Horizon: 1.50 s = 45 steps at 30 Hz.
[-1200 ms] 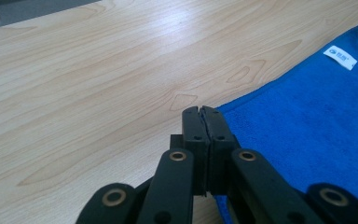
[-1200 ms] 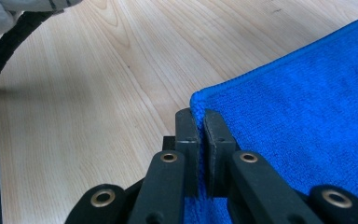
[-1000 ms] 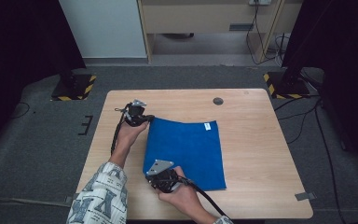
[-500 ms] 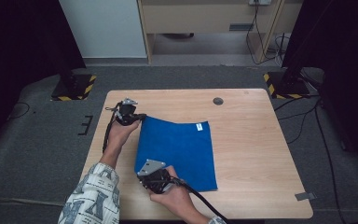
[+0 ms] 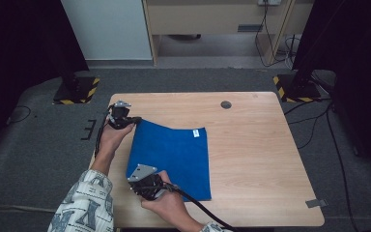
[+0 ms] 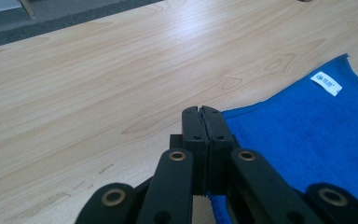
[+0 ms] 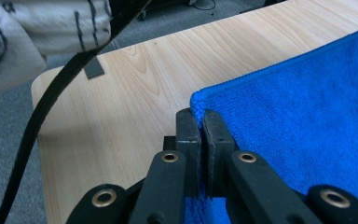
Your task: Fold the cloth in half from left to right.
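On the light wooden table [image 5: 251, 145], the soft blue terry towel [image 5: 174, 154] lay limp and light; left gripper [image 5: 134, 121] and right gripper [image 5: 136, 180] were clamped on its left corners, the best hold.

Left gripper [image 5: 134, 120] stretched out far, jaws clamped tight, right gripper [image 5: 134, 182] close in, jaws pinched together
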Tool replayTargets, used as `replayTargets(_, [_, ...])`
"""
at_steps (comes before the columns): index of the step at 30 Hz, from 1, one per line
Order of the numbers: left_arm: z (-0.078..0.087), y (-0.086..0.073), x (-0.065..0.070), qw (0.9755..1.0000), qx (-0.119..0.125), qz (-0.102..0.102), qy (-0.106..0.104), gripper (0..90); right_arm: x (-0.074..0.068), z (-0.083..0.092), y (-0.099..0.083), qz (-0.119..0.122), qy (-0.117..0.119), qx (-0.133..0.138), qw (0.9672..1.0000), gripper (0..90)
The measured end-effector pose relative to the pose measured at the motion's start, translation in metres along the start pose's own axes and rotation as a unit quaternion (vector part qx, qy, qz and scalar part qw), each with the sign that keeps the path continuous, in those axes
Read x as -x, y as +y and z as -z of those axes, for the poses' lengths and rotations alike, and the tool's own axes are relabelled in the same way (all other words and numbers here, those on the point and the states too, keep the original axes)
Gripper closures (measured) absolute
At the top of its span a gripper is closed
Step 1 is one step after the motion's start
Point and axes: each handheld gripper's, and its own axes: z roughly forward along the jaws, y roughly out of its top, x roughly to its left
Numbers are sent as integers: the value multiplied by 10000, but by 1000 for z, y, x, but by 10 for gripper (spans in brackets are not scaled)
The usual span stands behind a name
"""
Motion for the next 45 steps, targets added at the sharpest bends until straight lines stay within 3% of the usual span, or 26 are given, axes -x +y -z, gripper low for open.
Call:
replayTargets(6, [-12,9,17,9999,-19,-17,-101,894,9,17,-14,-52,-74,1,10000,872])
replayTargets(14, [-40,25,54,9994,17,-60,-344,892,29,47,-41,-356,-186,66,9992,871])
replayTargets(24, [-77,38,92,9979,-152,-316,-547,891,51,74,-71,-621,-423,26,9972,868])
replayTargets(31, [-92,40,107,9969,-239,-351,-655,890,59,88,-84,-724,-544,29,9959,861])
replayTargets(43, [-108,50,129,9957,-277,-398,-792,890,66,97,-102,-868,-648,-64,9941,849])
replayTargets(45, [-111,51,134,9951,-325,-477,-799,890,67,101,-104,-888,-676,-49,9937,849])
